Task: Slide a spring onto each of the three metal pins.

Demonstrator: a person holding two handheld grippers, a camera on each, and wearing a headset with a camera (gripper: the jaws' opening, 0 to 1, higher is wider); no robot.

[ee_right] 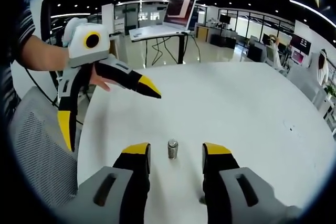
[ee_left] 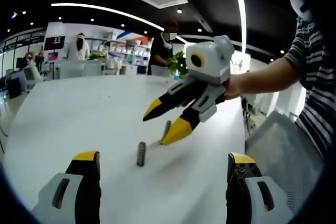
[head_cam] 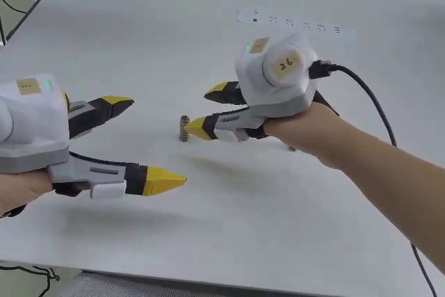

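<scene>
Just beside an upright spring (head_cam: 184, 128) on the white table (head_cam: 278, 227), the right gripper (head_cam: 200, 111) stands parted, empty; farther from the spring, the left gripper (head_cam: 154, 141) spreads wide, empty.

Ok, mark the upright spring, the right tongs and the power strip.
upright spring (head_cam: 184, 128): head view, middle of its coils.
right tongs (head_cam: 199, 110): head view, midway between the yellow tips.
power strip (head_cam: 288, 22): head view, middle of its top face.

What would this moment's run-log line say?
left gripper: open, empty | right gripper: open, empty, tips near spring | spring: upright on table
</scene>
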